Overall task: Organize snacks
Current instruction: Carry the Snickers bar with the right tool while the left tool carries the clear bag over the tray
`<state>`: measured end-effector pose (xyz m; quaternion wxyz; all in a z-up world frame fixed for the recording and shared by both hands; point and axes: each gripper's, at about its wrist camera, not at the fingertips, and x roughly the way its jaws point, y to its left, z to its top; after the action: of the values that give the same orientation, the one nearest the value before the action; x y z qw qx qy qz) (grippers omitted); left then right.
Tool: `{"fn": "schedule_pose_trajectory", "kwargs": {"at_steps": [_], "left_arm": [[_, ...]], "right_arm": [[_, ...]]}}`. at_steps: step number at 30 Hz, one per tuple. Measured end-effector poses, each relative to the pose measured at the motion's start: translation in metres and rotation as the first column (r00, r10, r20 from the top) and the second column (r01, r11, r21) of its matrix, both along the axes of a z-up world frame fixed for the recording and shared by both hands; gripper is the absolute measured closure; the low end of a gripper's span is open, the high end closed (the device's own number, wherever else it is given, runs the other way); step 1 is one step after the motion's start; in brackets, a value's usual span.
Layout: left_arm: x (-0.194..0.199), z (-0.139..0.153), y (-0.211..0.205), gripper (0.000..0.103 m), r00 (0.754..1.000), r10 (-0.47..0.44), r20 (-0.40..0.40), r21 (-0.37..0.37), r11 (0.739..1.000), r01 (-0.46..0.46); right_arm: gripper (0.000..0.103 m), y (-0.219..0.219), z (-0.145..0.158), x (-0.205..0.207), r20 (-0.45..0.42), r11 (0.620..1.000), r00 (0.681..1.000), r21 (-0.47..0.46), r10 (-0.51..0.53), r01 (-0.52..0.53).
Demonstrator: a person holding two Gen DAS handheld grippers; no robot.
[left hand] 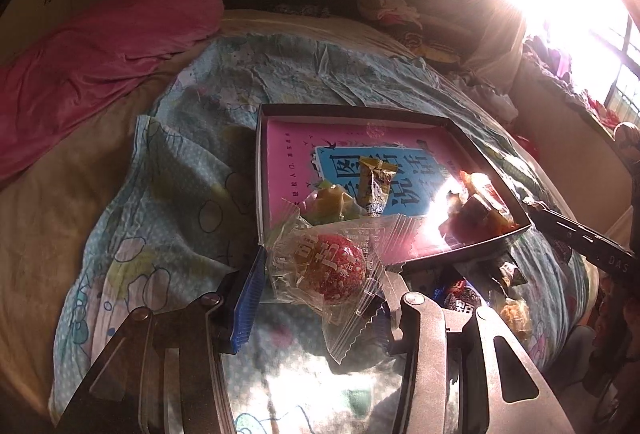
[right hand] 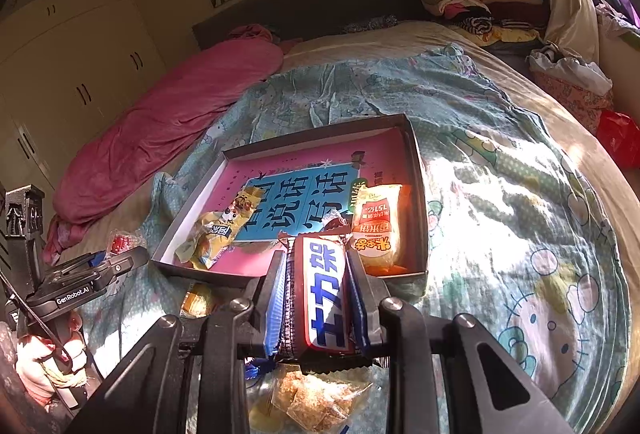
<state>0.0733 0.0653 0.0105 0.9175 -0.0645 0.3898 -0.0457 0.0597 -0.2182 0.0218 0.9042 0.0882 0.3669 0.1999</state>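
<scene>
Both grippers grasp snacks—the left gripper a crinkly red candy packet, the right gripper a chocolate bar—and either could slip short of the box.

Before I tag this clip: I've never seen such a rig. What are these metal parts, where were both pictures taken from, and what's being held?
No robot here: a person carries a two-finger tool in each hand, each with its own fisheye camera looking along the fingers. In the left view, the left hand-held gripper is closed on a clear-wrapped red round snack. In the right view, the right hand-held gripper clamps a chocolate bar. Both hang near a shallow box lying on a cartoon-print bedspread. Inside are a yellow packet and an orange-white packet. More snacks lie loose on the bedspread.
</scene>
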Motion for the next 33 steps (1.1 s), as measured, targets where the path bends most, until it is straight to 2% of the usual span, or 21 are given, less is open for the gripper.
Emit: {"fn": "schedule_pose_trajectory", "kwargs": {"at_steps": [19, 33], "left_arm": [[0.031, -0.01, -0.003, 0.054, 1.0, -0.002, -0.003, 0.0, 1.0, 0.002], [0.051, -0.017, -0.013, 0.054, 0.999, -0.031, -0.011, 0.025, 0.999, 0.031]], "right_arm": [[0.074, 0.011, -0.002, 0.023, -0.005, 1.0, 1.0, -0.022, -0.01, 0.01], [0.074, 0.023, 0.006, 0.034, 0.022, 0.999, 1.0, -0.045, -0.002, 0.003]]}}
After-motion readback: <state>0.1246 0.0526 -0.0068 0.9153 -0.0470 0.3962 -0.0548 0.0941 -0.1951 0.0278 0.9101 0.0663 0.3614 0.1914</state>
